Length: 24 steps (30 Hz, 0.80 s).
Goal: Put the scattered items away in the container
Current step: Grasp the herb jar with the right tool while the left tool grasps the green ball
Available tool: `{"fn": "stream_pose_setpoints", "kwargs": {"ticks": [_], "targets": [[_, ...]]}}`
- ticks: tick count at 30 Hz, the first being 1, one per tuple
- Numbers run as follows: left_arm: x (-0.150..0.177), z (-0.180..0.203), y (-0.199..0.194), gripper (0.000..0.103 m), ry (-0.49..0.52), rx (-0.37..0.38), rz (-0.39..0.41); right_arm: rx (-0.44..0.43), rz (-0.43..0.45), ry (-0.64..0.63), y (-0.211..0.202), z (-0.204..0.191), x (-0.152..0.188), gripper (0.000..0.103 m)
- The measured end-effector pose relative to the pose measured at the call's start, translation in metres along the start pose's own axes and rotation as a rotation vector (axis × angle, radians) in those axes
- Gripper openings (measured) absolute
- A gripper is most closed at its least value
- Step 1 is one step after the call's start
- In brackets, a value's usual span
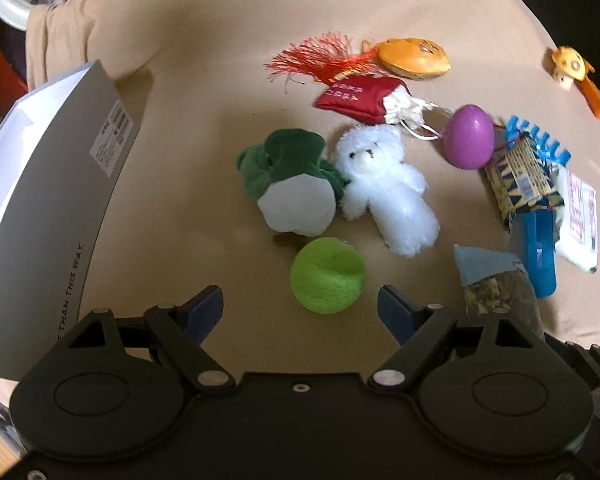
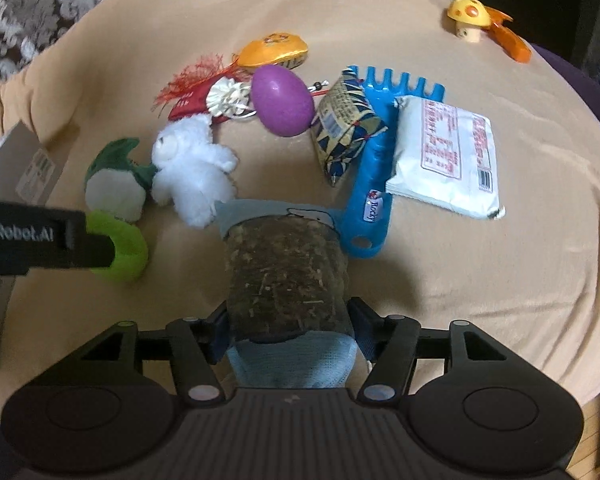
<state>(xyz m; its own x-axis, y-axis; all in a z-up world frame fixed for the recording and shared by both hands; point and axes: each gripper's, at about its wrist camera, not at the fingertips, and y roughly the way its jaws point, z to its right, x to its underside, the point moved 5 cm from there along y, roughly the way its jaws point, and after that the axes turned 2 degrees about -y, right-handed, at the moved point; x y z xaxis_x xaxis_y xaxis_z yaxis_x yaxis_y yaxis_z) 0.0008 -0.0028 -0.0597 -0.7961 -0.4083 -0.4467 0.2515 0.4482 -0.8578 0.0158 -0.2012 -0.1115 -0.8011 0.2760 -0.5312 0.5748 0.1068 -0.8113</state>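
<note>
Both grippers we tilt steeply down. Our left gripper (image 1: 300,300) gapes wide above the green ball (image 1: 327,276), holding nothing. Our right gripper (image 2: 288,328) brackets the herb packet (image 2: 286,276); whether it grips, we cannot tell

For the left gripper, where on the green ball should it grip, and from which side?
Across the middle of the green ball, coming down from above: it is round and soft, and lies just ahead of the open left gripper, whose fingers stand wider than the ball. Mind the green plush just beyond it.
</note>
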Motion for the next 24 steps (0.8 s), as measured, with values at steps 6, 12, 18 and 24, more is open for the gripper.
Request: {"fn": "stream_pose_setpoints", "kwargs": {"ticks": [6, 12, 18, 24], "targets": [[-0.015, -0.004, -0.011, 0.081, -0.002, 0.016, 0.013, 0.019, -0.023, -0.063, 0.002, -0.013, 0.005, 0.078], [-0.038, -0.035, -0.001, 0.082, -0.111, 0.012, 0.002, 0.021, -0.055, -0.089, 0.007, -0.024, 0.011, 0.098], [-0.031, -0.051, 0.02, 0.081, -0.271, 0.08, -0.075, -0.019, -0.041, -0.061, 0.005, -0.018, 0.013, 0.101], [-0.028, -0.016, 0.024, 0.081, -0.167, 0.048, -0.076, -0.031, -0.02, -0.066, 0.005, -0.018, 0.014, 0.102]]}}
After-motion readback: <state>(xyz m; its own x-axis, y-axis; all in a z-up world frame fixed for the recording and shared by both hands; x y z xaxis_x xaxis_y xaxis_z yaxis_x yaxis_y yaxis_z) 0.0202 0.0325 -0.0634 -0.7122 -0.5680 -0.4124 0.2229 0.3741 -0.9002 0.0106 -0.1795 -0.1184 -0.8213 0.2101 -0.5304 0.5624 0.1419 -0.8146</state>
